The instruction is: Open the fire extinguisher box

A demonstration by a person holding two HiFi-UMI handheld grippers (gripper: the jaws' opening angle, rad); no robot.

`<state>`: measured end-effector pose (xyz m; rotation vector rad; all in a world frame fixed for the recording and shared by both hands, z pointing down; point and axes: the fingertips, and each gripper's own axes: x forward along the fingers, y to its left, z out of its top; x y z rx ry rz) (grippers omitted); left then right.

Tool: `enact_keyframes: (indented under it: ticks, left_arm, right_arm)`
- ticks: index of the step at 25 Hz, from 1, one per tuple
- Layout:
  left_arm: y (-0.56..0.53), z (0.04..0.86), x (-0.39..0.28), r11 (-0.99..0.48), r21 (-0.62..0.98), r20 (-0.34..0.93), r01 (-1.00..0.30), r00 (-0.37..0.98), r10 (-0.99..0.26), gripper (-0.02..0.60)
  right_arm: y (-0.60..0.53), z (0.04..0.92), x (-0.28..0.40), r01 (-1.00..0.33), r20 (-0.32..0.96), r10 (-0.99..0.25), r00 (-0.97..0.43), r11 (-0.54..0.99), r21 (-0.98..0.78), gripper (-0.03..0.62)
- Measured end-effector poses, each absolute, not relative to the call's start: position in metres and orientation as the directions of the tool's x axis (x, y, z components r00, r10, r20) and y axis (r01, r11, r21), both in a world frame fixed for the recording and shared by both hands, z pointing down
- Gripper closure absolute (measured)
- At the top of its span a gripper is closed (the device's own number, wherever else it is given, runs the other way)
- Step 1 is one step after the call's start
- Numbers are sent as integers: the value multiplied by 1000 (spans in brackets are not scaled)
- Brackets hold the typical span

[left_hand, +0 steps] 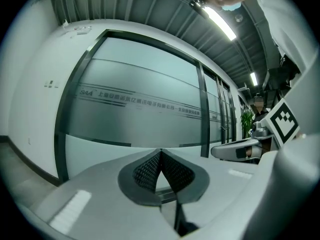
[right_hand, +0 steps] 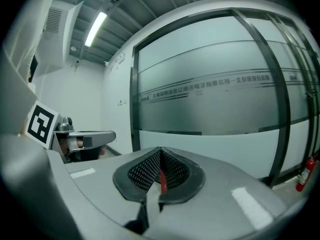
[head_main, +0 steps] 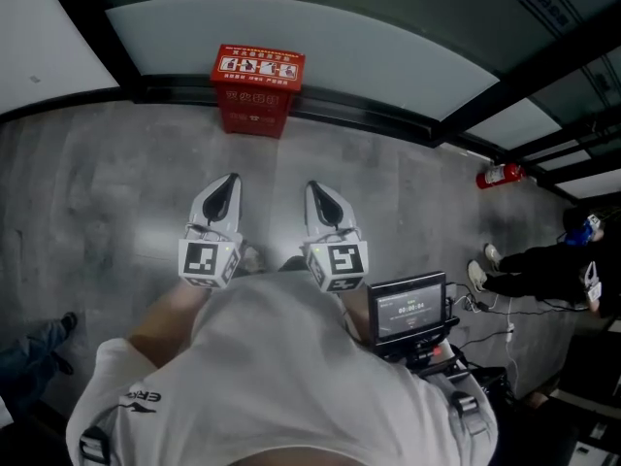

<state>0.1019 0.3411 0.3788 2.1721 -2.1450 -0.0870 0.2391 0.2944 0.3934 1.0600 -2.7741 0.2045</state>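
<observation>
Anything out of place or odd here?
A fire extinguisher sits loose on the floor by the glass wall, off to the right of the red box and outside it. The box itself looks shut and undamaged.

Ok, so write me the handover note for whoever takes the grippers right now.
Left gripper: shut, empty, held out in front.
Right gripper: shut, empty, alongside the left one.
Fire extinguisher box: red, on the floor against the glass wall, ahead of both grippers and apart from them; it looks closed.
Done: nothing on the box yet.
Left: get to the box and open it.
</observation>
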Motion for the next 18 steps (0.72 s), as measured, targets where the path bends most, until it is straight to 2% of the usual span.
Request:
enact_keyframes:
  ticks: [4,12,18]
  left_arm:
    - [316,382,72,-25,110,25,-994,28,-999,578]
    - [259,397,46,-20,119,70,-993,28,-997,578]
    - [194,409,24,26,120,114,-992,-12,-993,578]
  right_arm:
    - [269,393,208,-683,203,-661,-723,728,-61,582]
    - [213,407,189,-684,246,-652,-717,727,-66,582]
    - [150,422,168,-653,279,-609,-742,752,-95,582]
